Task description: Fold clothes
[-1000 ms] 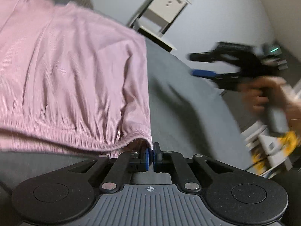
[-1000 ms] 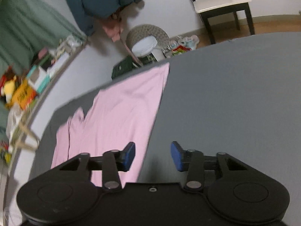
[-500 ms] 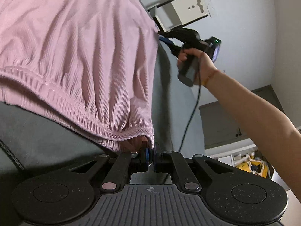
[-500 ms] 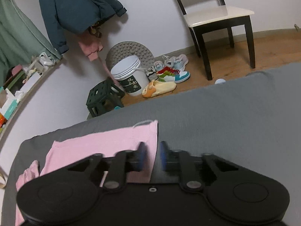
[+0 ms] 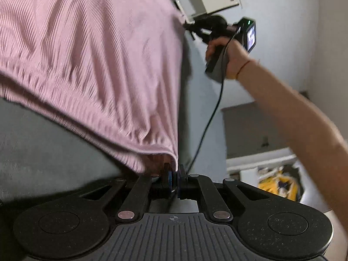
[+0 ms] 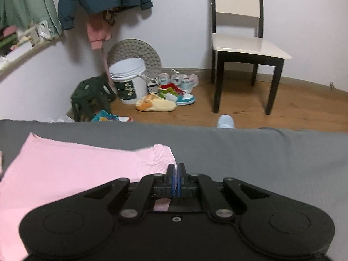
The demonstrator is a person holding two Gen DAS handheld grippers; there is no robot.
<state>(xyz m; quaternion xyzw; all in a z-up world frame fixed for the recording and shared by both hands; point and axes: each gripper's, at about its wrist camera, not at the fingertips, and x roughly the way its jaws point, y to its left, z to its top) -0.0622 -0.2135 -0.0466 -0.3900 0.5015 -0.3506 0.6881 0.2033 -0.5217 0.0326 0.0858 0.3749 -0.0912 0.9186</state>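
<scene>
On a grey bed (image 6: 250,152) near a white chair (image 6: 239,43), the pink garment (image 5: 91,61) was gripped at two corners, pinched by the pressed-together jaws of the left gripper (image 5: 173,175) and right gripper (image 6: 176,177); a coordinated lift-and-fold appeared due next.

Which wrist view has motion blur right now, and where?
Left wrist: pink garment streaked with blur, strongest along its gathered hem; left gripper stays sharp. Right wrist: mostly crisp, garment's far edge slightly smeared, chair bowed by fisheye.
</scene>
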